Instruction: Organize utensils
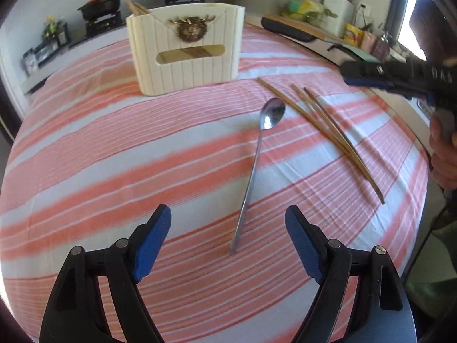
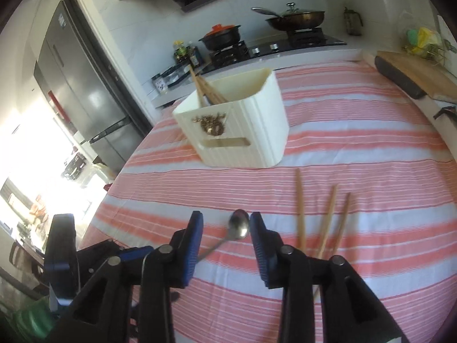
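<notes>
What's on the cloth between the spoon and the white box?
Nothing: only bare striped cloth lies between the spoon and the box, seen in the left wrist view.

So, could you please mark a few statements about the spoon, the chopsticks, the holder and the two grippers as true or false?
1. The metal spoon lies flat on the striped tablecloth. True.
2. The cream utensil holder is empty. False: some chopsticks already stand in it.
3. Three loose chopsticks lie on the cloth beside the spoon. True.
4. The left gripper is clamped on the spoon handle. False: its jaws stand wide apart, and the handle end lies untouched between them.
5. The right gripper holds a chopstick. False: nothing is between its jaws.
</notes>
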A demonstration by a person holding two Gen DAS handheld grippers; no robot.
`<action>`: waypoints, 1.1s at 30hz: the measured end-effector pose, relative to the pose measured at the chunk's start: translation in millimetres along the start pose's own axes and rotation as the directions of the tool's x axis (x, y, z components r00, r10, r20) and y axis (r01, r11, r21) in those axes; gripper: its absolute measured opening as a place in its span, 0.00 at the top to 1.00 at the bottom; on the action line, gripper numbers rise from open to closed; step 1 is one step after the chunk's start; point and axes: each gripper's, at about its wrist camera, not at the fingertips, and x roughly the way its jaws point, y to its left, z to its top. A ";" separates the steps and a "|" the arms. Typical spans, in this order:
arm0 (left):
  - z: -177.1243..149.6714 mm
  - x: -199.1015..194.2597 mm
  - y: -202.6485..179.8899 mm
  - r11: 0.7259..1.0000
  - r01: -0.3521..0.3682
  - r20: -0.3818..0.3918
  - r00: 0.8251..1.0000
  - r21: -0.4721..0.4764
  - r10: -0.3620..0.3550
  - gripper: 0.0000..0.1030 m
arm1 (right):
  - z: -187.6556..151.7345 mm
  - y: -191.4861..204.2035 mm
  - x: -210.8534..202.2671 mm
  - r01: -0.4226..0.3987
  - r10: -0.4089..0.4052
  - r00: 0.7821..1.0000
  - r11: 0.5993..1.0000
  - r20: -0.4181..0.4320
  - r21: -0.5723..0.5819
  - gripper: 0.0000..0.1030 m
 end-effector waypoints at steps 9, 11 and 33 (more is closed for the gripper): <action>-8.5 20.5 -6.0 0.995 -0.096 -0.010 0.995 -0.003 0.096 0.17 | -56.1 -55.4 -6.0 0.167 -0.159 0.982 0.984 -0.105 0.068 0.66; -9.6 20.7 -9.0 0.993 -0.121 -0.001 0.993 -0.005 0.121 0.15 | -55.0 -45.8 2.3 0.137 -0.133 0.986 0.990 -0.104 0.034 0.68; 0.7 23.9 -4.8 0.968 -0.247 -0.058 0.968 -0.049 0.244 0.11 | -61.1 -29.6 17.5 0.279 -0.291 0.954 0.950 -0.071 -0.141 0.74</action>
